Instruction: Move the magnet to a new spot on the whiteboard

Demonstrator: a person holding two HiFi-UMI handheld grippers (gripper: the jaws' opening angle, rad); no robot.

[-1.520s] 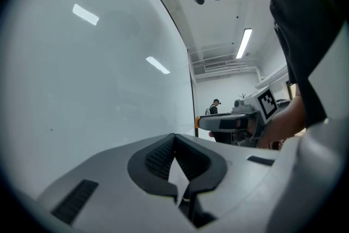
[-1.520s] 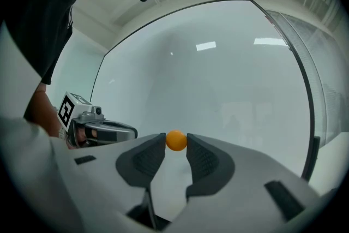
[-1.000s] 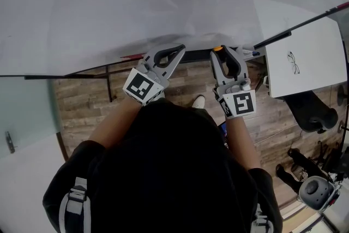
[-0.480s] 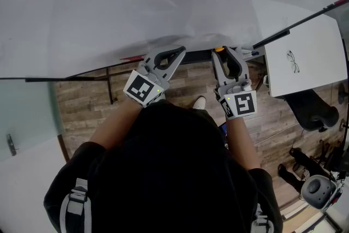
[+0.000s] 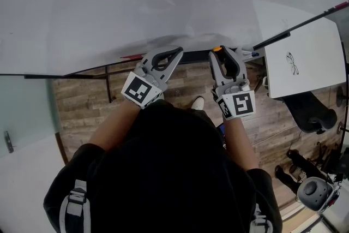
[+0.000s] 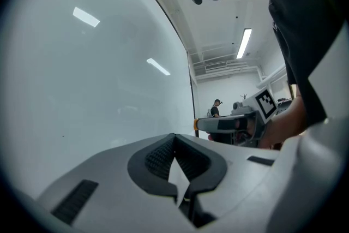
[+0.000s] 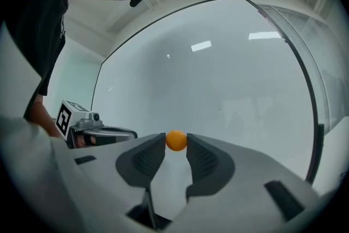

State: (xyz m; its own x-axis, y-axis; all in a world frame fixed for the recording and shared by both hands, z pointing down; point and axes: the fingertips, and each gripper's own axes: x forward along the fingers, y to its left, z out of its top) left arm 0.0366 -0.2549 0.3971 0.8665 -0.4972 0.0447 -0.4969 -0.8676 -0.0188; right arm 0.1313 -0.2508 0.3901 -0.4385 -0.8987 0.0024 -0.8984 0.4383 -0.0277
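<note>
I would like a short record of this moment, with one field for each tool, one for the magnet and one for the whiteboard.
left tool: jaws together, nothing between them
right tool: jaws closed on the magnet
magnet: orange, round, held at the jaw tips
whiteboard: white, in front of both tools
magnet touching board: cannot tell
</note>
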